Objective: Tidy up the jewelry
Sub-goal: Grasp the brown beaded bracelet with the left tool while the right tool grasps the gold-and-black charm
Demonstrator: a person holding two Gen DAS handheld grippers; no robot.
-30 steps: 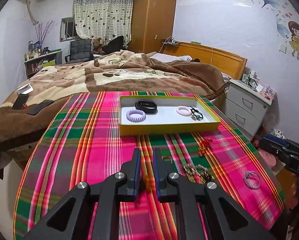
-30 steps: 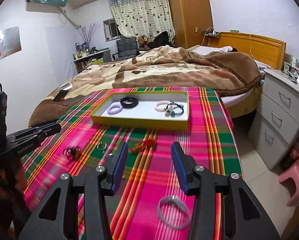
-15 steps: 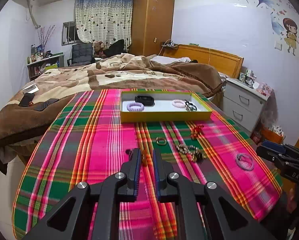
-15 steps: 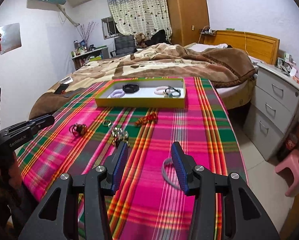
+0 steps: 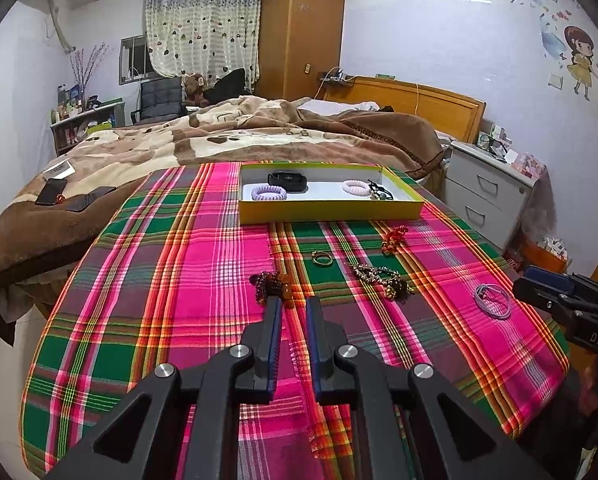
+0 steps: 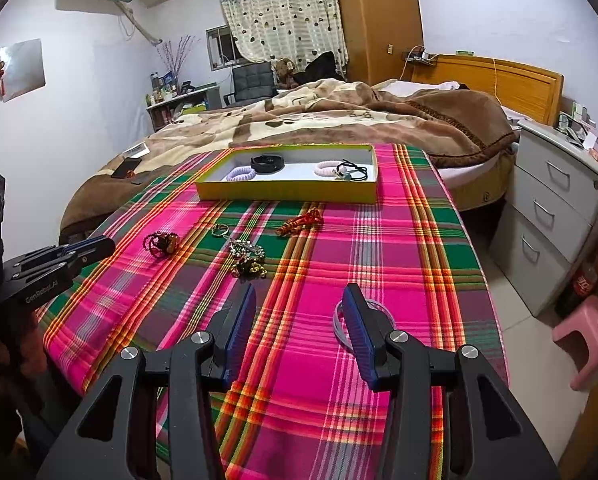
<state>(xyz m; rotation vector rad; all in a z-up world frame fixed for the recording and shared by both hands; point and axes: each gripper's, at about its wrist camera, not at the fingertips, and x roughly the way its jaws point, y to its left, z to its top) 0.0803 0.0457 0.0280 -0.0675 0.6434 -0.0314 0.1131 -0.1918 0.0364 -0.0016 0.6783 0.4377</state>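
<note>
Loose jewelry on plaid desk (image 5: 203, 264): dark bead bracelet (image 5: 269, 285) just ahead of left hand-held gripper (image 5: 292, 306), fingers narrowly parted, empty. Pale ring bracelet (image 6: 363, 316) half hidden behind right hand-held gripper (image 6: 299, 294), spread wide. Yellow tray (image 5: 331, 213) far side, partly filled. Judged step: pickup approach; next, lower and pinch. Gold chain heap (image 5: 383, 278) tangled, piece count unclear.

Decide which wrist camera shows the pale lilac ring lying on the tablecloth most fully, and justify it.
The left wrist view: the pale lilac ring lies whole and unobstructed on the tablecloth. In the right wrist view the right gripper has one finger covering part of it.
</note>
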